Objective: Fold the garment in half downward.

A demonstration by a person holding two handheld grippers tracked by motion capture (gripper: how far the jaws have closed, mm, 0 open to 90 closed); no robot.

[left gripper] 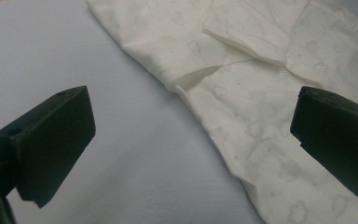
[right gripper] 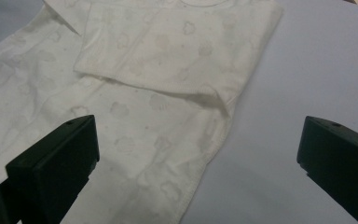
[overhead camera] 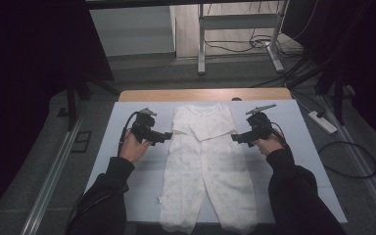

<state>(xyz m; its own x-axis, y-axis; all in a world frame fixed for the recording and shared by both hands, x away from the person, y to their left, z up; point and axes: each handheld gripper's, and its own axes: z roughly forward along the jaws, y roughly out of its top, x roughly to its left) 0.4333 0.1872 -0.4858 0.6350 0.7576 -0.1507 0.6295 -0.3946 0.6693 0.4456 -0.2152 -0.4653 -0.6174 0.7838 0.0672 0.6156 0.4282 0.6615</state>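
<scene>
- Left tool point(overhead camera: 169, 136): black two-jaw unit, jaws spread wide with nothing between them, tips pointing inward at the garment's left edge, just beside the fabric.
- Bare mat to the left of the garment, out to the pale grey-blue mat point(overhead camera: 127, 169) edge; plenty of room there.
- Cream baby romper with faint cloud print point(overhead camera: 205, 166): lies flat in the middle of the mat on the counter. Long axis runs far-to-near, neckline at the far end, legs toward the person, feet near the front mat edge.
- Both sleeves are folded in across the chest; the folded hem shows in the left tool view point(left gripper: 242, 46) and the right tool view point(right gripper: 158, 84).
- Right tool point(overhead camera: 235, 138): black, jaws wide apart, empty, pointing inward at the romper's right edge, close to it.
- Open mat to the right of the romper, similar clearance.
- Wooden counter edge point(overhead camera: 205, 94) visible beyond the mat.
</scene>
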